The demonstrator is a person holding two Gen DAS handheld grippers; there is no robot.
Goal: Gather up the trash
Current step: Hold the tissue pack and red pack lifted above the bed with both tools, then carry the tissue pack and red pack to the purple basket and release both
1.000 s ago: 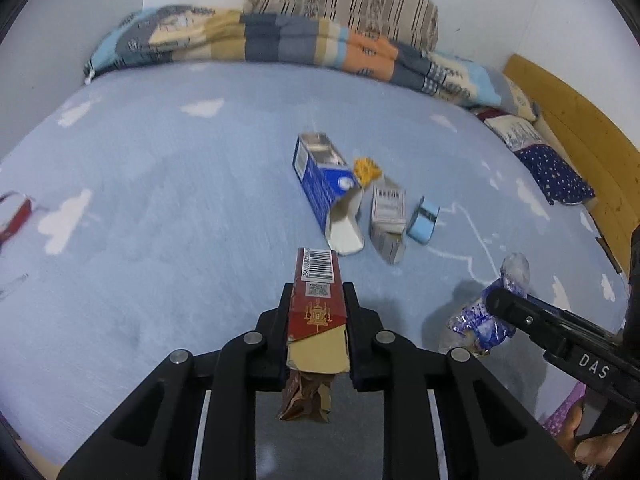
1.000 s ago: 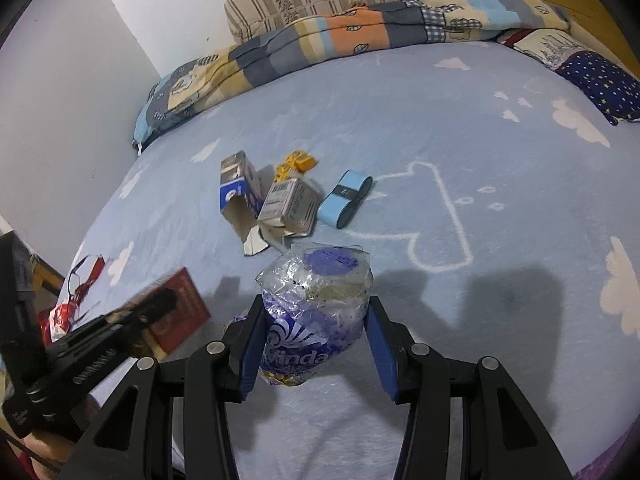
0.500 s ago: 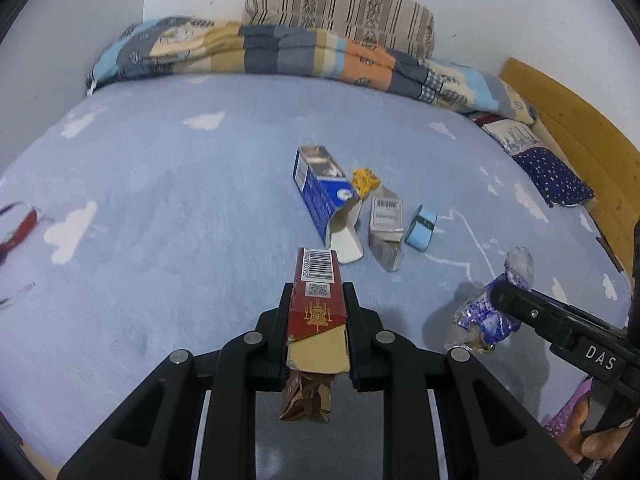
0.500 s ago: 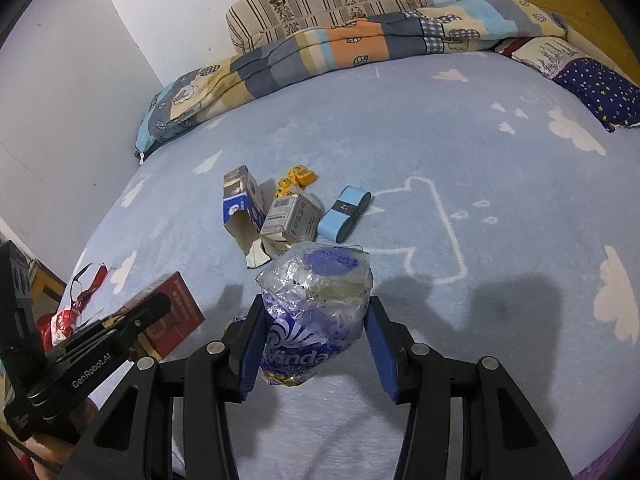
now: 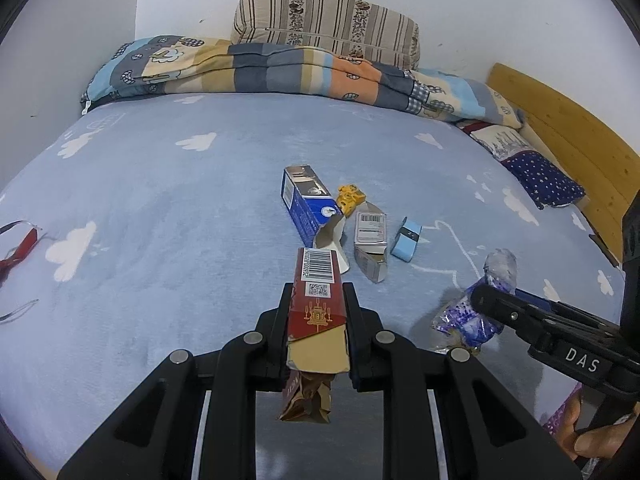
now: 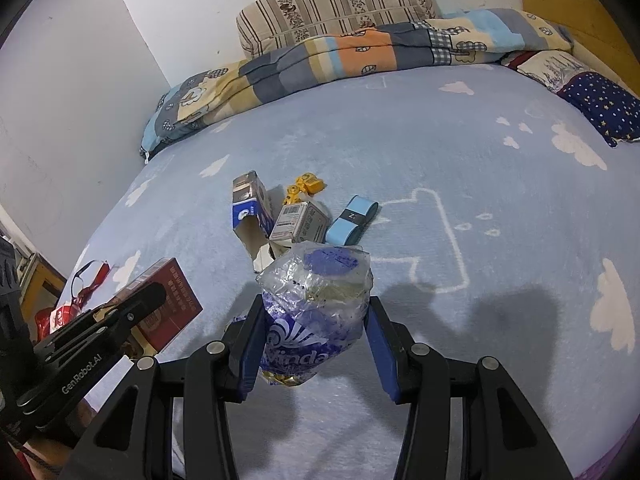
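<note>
My left gripper [image 5: 319, 296] is shut on a flattened red carton [image 5: 318, 304] with a barcode, held above the light blue bed sheet [image 5: 160, 220]. My right gripper [image 6: 315, 312] is shut on a crumpled clear and purple plastic wrapper [image 6: 316, 288]. The left wrist view shows that wrapper [image 5: 464, 320] low at the right. The red carton [image 6: 172, 300] appears at the left of the right wrist view. Ahead on the bed lie a torn blue carton [image 5: 308, 204], a grey box [image 5: 370, 232], a yellow wrapper [image 5: 350, 198] and a light blue roll [image 5: 406, 238].
A folded patchwork quilt [image 5: 280, 72] and a striped pillow [image 5: 328, 20] lie at the far end by the wall. A wooden board [image 5: 560, 128] and a navy starred cushion [image 5: 544, 178] border the right side. Red ribbon [image 6: 90, 276] lies at the bed's left edge.
</note>
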